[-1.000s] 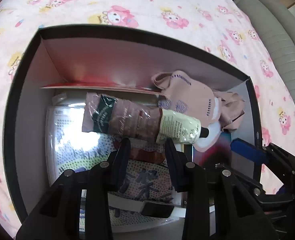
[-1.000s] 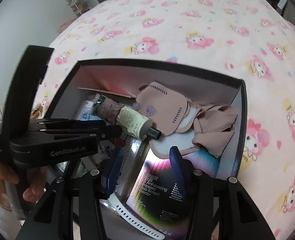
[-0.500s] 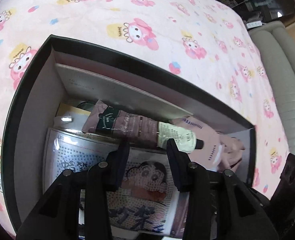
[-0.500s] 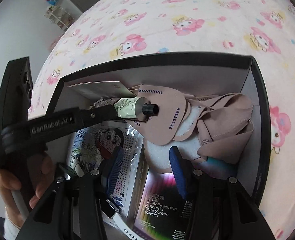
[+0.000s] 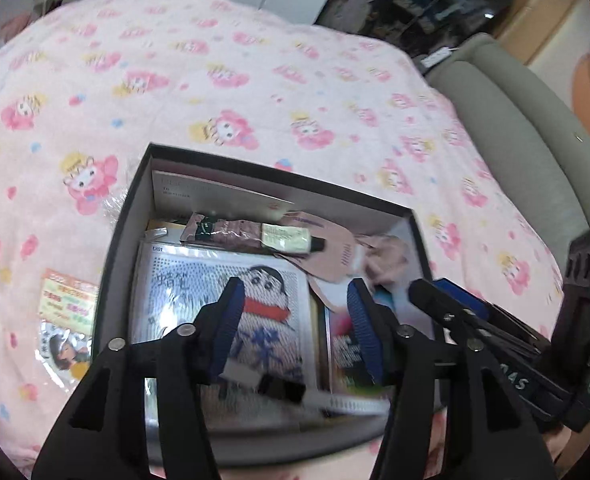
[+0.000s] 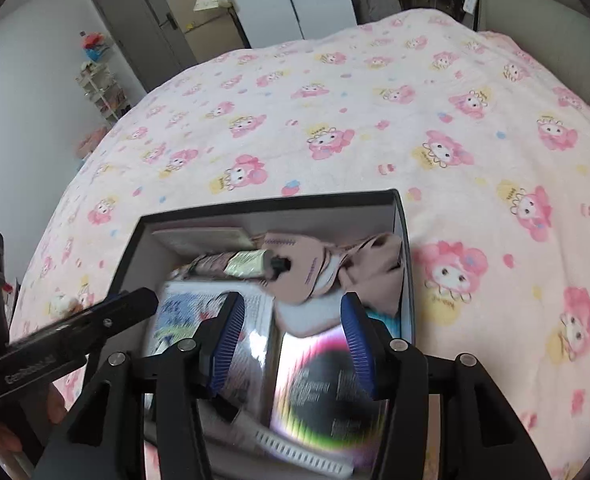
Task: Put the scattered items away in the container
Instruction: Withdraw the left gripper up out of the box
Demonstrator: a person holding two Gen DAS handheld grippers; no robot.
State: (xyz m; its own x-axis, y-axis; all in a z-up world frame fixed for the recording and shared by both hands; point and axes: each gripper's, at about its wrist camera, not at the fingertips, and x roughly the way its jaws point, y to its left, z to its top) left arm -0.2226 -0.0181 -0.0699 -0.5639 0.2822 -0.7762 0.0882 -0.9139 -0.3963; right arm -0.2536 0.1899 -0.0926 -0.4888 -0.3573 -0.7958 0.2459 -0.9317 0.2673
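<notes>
A black box [image 5: 123, 224] [image 6: 399, 216] sits on the pink bedspread. Inside lie a brown cream tube [image 5: 251, 234] [image 6: 247, 262] with a black cap, pink face masks [image 5: 335, 256] [image 6: 307, 268], a cartoon bead-art pack [image 5: 223, 292] [image 6: 183, 312], a screen-protector box [image 6: 327, 384] and a white watch strap [image 5: 351, 402] [image 6: 295, 446]. My left gripper [image 5: 293, 300] is open and empty above the box. My right gripper [image 6: 291, 320] is open and empty above the box's right half; it shows at the right of the left wrist view [image 5: 455, 308].
A sticker pack [image 5: 69, 320] lies on the bedspread left of the box. A grey padded headboard [image 5: 527, 128] runs along the right. A door and shelves [image 6: 143, 32] stand beyond the bed's far end. The left gripper's body shows at the left of the right wrist view [image 6: 67, 344].
My left gripper has let go of the cream tube, which now lies in the box, and has opened wide. Both grippers have pulled back and up from the box.
</notes>
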